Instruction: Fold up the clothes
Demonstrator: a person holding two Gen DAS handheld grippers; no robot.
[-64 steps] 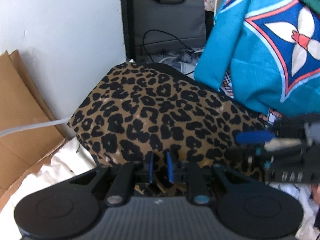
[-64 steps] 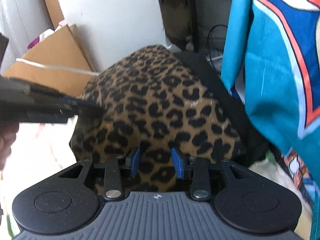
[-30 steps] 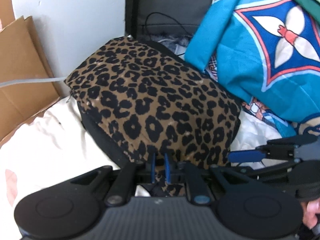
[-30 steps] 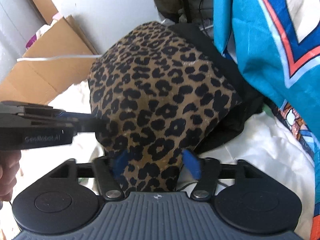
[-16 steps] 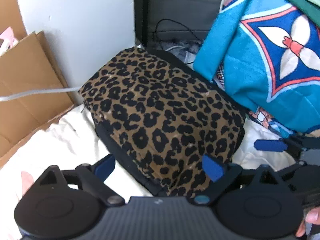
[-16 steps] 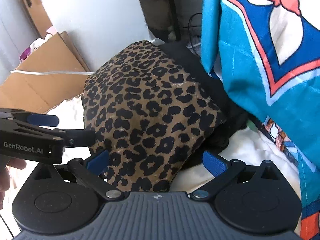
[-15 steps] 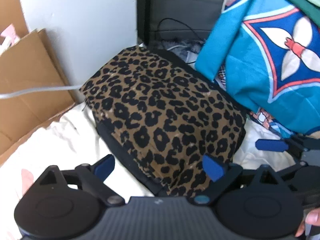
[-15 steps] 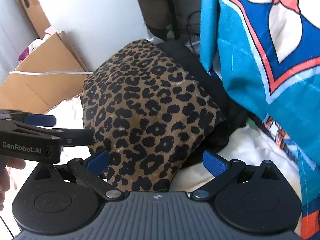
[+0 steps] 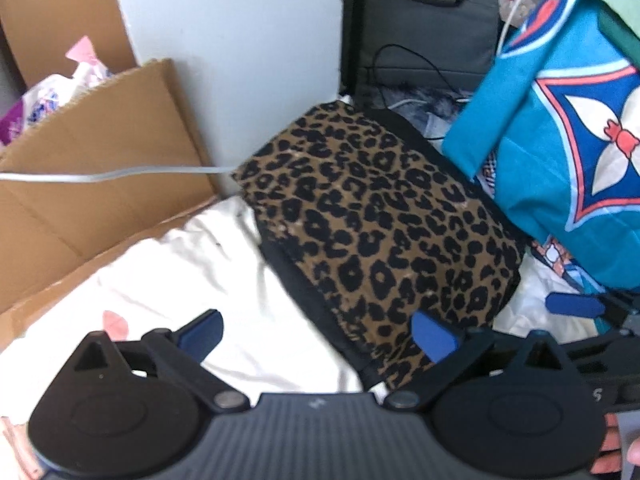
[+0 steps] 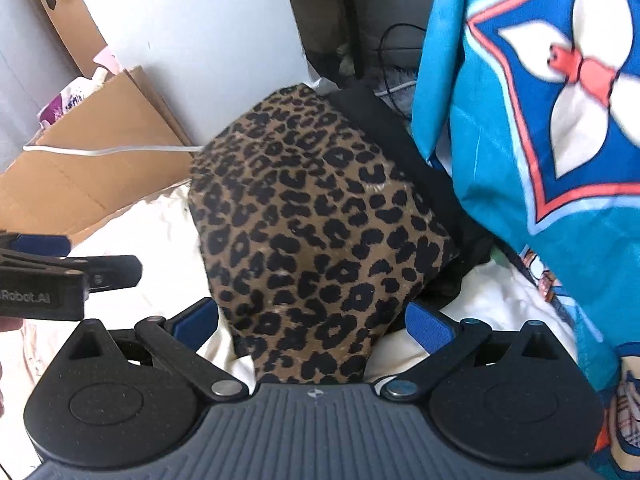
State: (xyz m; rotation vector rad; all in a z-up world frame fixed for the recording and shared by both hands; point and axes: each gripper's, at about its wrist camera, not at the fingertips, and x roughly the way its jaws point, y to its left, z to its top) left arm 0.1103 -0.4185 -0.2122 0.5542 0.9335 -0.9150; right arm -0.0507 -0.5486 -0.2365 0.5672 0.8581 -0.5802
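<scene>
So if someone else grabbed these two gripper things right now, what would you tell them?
Left gripper: open, holding nothing.
Right gripper: open, holding nothing, the near edge of the leopard-print garment between its fingers.
The garment lies folded in a compact block on the white sheet, beside the hanging blue patterned cloth.
Done: this piece looks folded and set down.
Left: probably pick the next garment; I can't tell which ones remain.

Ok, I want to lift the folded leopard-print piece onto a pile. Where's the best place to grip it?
Probably the near folded edge of the leopard-print garment, approached from the front along the white sheet. It lies flat, with that edge nearest the open right gripper; wall and hanging blue fabric crowd its far sides.
</scene>
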